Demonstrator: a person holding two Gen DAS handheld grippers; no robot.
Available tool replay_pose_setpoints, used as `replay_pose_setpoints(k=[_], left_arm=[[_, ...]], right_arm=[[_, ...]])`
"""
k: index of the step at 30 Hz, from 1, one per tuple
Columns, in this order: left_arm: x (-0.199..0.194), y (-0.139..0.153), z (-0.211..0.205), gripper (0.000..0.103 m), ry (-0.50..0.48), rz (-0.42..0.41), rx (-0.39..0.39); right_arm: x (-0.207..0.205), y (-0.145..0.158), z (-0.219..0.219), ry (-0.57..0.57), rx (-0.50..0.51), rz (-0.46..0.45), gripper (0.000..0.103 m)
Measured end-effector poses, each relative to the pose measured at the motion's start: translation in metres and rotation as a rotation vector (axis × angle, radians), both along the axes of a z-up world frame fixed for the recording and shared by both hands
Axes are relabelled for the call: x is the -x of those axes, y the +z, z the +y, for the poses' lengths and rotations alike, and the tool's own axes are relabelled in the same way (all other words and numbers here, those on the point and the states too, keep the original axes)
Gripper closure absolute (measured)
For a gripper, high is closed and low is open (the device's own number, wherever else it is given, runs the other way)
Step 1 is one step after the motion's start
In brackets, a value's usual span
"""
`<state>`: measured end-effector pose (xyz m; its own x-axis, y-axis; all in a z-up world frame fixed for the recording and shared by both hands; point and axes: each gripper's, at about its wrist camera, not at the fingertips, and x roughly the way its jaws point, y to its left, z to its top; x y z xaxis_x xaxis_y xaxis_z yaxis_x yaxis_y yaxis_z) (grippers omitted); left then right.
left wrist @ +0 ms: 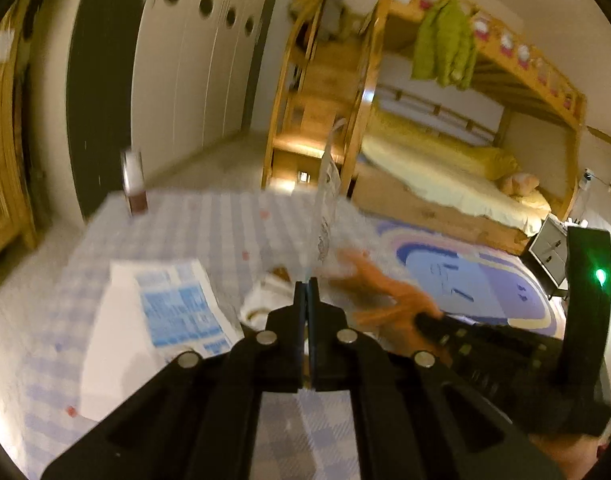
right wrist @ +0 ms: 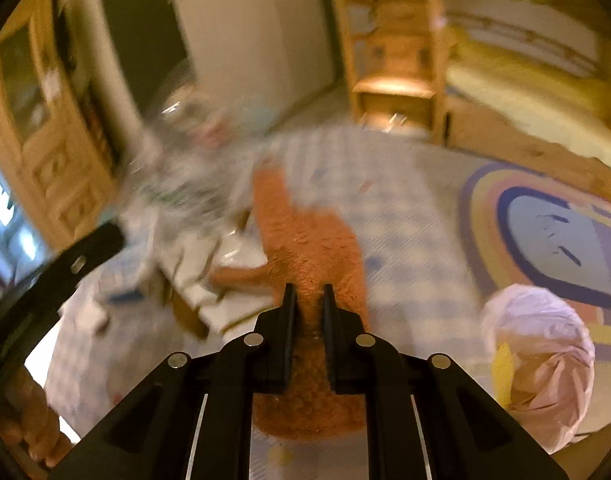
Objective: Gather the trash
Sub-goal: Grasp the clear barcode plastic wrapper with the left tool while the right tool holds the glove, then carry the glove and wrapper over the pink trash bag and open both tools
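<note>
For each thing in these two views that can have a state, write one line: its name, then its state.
left tool: shut on the clear plastic wrapper
clear plastic wrapper: pinched at its lower edge, standing upright
right tool: shut on the orange fuzzy cloth
orange fuzzy cloth: gripped, draped over the table
printed sheet: lying flat
pink bag: crumpled, whether open unclear

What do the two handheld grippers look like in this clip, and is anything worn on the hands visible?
Both the left gripper and the right gripper are matte black, with two flat narrow fingers on angular linkage arms held by round silver pins. The right gripper's body, seen from the left wrist view, carries a lit green indicator light. The hand on it shows no glove or sleeve.
</note>
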<state>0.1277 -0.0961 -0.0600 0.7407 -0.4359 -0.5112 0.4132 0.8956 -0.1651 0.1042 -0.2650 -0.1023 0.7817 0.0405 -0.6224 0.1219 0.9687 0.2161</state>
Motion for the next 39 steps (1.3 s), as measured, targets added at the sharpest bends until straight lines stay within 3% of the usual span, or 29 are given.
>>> replay_pose_setpoints(k=[4,7,12,21,26,39], left_arm=[[0.020,0.016,0.002,0.103,-0.029,-0.077,0.018],[0.026,0.014,-0.006,0.103,-0.060,-0.070,0.010],[0.028,0.003,-0.023,0.103,-0.091,-0.045,-0.033],[0.039,-0.001,-0.063,0.103,-0.195,-0.056,-0.059],[0.041,-0.005,-0.092,0.103,-0.273,-0.041,-0.059],[0.059,-0.033,-0.196,0.103,-0.480,0.032,-0.122]], right_arm=[[0.021,0.014,-0.020,-0.089,-0.029,-0.099,0.090],[0.030,0.016,-0.032,-0.120,-0.045,-0.119,0.090],[0.035,0.014,-0.046,-0.135,-0.080,-0.085,0.090],[0.074,0.023,-0.084,-0.219,-0.152,-0.103,0.090],[0.090,0.024,-0.100,-0.271,-0.118,-0.067,0.090],[0.134,-0.010,-0.170,-0.476,-0.113,0.022,0.088]])
